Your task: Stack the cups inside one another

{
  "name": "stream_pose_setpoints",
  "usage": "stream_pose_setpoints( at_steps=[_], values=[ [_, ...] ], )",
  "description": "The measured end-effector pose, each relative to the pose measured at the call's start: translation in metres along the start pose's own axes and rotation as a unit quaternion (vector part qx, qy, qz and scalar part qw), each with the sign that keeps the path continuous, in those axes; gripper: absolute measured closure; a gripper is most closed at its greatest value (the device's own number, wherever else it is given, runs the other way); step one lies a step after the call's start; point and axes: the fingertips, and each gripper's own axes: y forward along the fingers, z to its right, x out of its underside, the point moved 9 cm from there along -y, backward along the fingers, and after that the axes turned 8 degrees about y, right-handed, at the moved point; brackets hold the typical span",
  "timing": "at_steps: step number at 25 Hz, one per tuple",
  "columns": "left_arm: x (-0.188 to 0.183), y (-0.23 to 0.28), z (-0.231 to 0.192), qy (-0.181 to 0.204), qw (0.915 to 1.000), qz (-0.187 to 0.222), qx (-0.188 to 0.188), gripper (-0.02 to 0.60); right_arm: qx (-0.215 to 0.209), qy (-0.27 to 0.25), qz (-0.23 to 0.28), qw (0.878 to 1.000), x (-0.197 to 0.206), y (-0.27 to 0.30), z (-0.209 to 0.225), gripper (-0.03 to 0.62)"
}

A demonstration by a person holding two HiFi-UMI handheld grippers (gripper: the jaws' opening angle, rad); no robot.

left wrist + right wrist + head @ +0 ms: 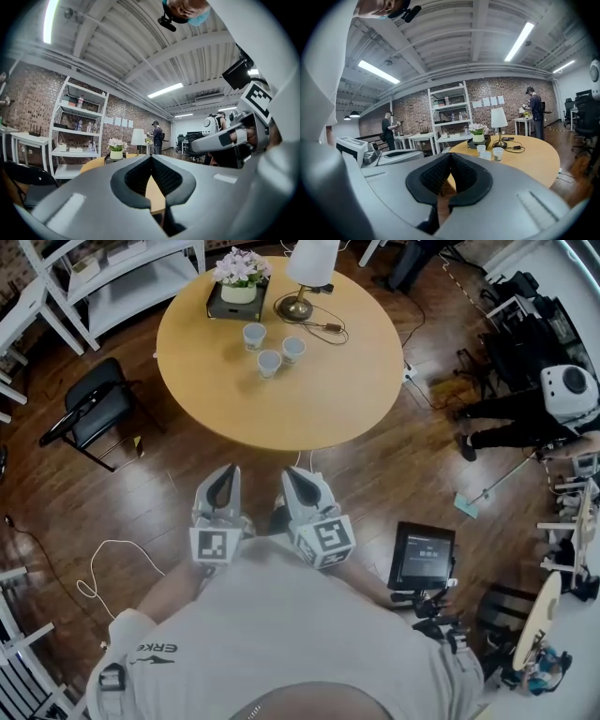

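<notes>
I have both tongs closed and empty. The left tongs (224, 474) and right tongs (298, 474) hang side by side over the dark plank floor (169, 484), short of the near edge of the round desk (309, 404). Their shells are smooth grey, and the ribbed black pads press together with nothing between them.

The three cups (269, 363) stand upright close together in the far-left part of the desk, none nested. They are pale and tapering, with open mouths. The desk top is smooth and tan. It lies bare from the cups to its near edge and across its right half.

Behind the cups, along the far edge, a flower pot (238, 293) sits on a dark square tray (217, 307). Beside it is a lamp (301, 306) with a white shade and a brassy base. A thin black cable (330, 329) loops beside that base.

A black chair (94, 409) stands off the desk's left edge. A dark screen (422, 557) on a stand occupies the floor to my right.
</notes>
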Motion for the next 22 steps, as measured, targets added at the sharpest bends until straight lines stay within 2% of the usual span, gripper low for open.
stream_pose_setpoints(
  at_steps=[7, 22],
  values=[
    [0.004, 0.037, -0.015, 0.012, 0.9999, -0.004, -0.011, 0.580, -0.011, 0.007, 0.006, 1.000, -0.008, 0.037, 0.026, 0.580],
    [0.004, 0.185, -0.022, 0.029, 0.9968, -0.060, -0.043, 0.580, -0.032, 0.033, -0.009, 0.999, -0.057, 0.133, 0.158, 0.580]
  ],
)
